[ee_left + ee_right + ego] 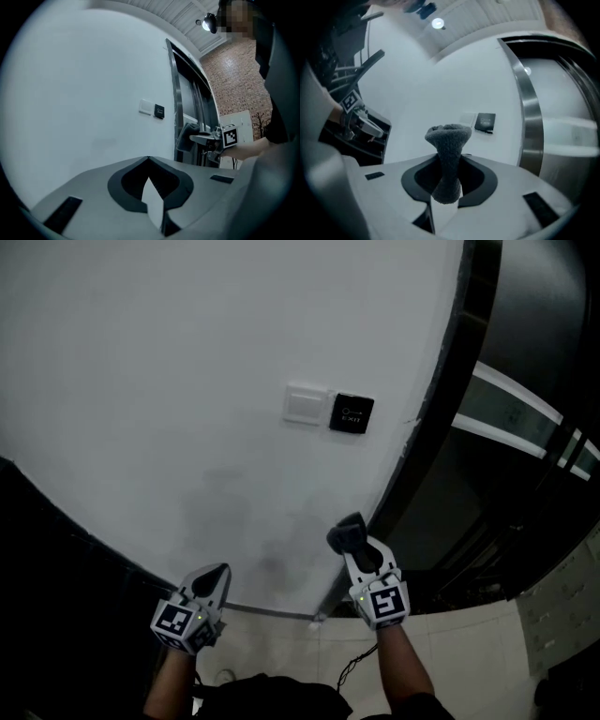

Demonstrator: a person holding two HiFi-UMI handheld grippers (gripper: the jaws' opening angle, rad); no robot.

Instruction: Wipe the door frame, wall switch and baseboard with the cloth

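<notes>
Cloth [348, 532] [449, 138], dark grey: pinched between the fingers of the right gripper [357, 547] [446, 174], which were closed tight on its narrow middle; the bunched end stood out past the fingertips, pointed at the wall [169, 381].

Left gripper [217, 574] [149, 160]: fingers closed tip to tip, nothing between them, held low near the foot of the wall, well apart from the cloth.

Wall switch [306, 405] [468, 119], white: on the wall above the cloth, a black panel [352, 413] [485, 122] just beside it.

Door frame [441, 399] [527, 117], dark metal: right of the panel, near the cloth.

Baseboard [272, 612]: thin dark strip above the tiled floor [281, 652].
</notes>
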